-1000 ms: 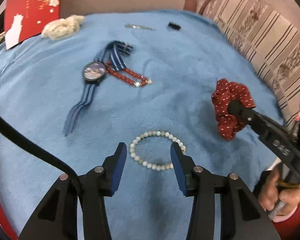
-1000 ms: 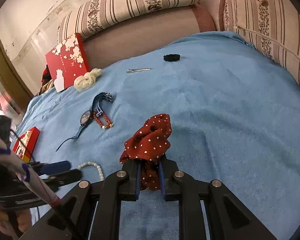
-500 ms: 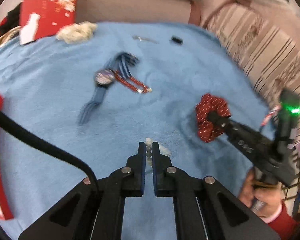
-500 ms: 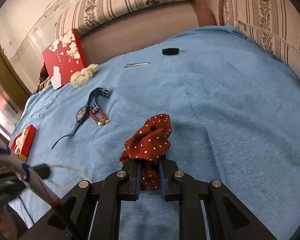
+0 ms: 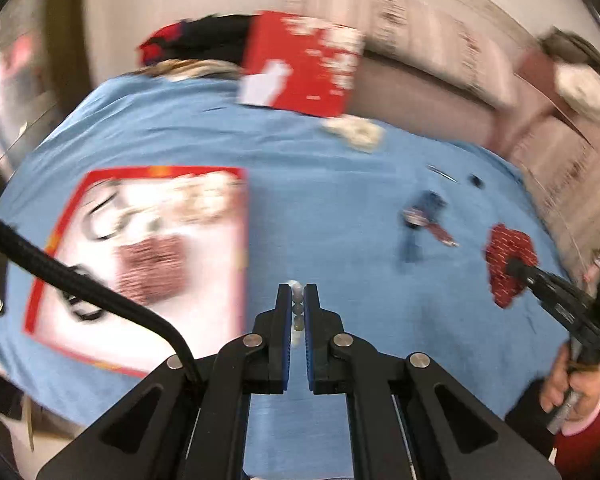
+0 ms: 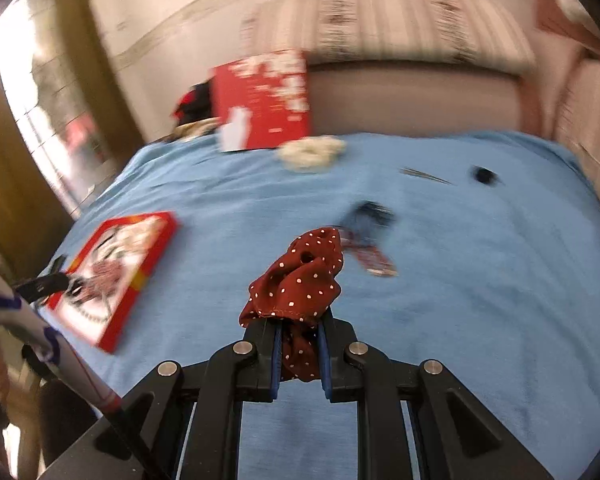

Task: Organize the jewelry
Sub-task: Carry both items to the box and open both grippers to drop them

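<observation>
Pinching a bead bracelet (image 5: 297, 307) in the left gripper (image 5: 298, 294), right gripper (image 6: 300, 322) clamped on a red scrunchie (image 6: 300, 276) — above blue blanket (image 6: 460, 320).

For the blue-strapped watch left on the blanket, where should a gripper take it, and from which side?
Judging through the blur, take the watch by its strap just beside the case, coming from above with jaws across the strap. It lies flat on the blue blanket, and the red bracelet crowds one side.

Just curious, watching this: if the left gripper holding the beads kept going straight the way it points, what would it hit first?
Probably just the blue blanket. The left gripper, shut on the bead bracelet, aims at bare cloth just right of the open red box. Blur makes depth uncertain.
</observation>
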Tool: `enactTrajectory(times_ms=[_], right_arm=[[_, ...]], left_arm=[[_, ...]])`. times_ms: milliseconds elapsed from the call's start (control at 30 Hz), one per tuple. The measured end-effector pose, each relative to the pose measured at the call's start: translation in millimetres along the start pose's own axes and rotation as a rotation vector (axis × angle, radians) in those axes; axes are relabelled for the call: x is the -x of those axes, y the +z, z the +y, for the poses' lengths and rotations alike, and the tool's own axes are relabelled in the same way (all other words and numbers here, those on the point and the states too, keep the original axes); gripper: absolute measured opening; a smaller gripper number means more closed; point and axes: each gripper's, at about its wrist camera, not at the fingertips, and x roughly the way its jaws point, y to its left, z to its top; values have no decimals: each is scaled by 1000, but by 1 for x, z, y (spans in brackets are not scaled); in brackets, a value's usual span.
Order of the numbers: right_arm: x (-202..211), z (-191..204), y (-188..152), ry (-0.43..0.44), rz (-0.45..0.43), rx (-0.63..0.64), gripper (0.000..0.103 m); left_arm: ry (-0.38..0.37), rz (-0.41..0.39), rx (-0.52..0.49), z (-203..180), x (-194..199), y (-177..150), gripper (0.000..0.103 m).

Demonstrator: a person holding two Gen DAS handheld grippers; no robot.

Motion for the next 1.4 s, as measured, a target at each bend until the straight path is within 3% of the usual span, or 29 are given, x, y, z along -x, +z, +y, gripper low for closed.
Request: enactTrajectory(times_ms=[100, 233, 500, 733, 833, 967, 1067, 1133, 1200, 1267, 1400], right_arm=[[-10, 44, 7, 67, 25, 65, 16], [-29, 98, 16, 134, 63, 143, 16], [-77, 198, 31, 223, 144, 284, 16], [-148, 246, 36, 265, 265, 296, 16], [-178, 259, 36, 227, 294, 320, 16], [-209, 266, 35, 172, 329, 338, 16], [-221, 267, 32, 92, 335, 383, 19], [-220, 264, 32, 61, 332, 410, 27], [-210, 259, 35, 68, 311, 406, 48], [-196, 252, 40, 78, 280, 389, 54], [-165, 233, 48, 90, 234, 366, 55]], left_arm=[[19, 2, 76, 39, -3, -4, 5], [-15, 27, 196, 84, -19, -15, 5], [12, 107, 321, 127, -60, -49, 5], [27, 86, 341, 137, -48, -57, 5], [35, 53, 343, 137, -34, -58, 6], [52, 10, 355, 139, -15, -61, 17], [79, -13, 368, 142, -4, -62, 17], [90, -18, 381, 142, 2, -64, 18], [99, -28, 386, 142, 7, -65, 19], [122, -41, 385, 139, 13, -66, 24], [150, -57, 380, 133, 21, -66, 29]])
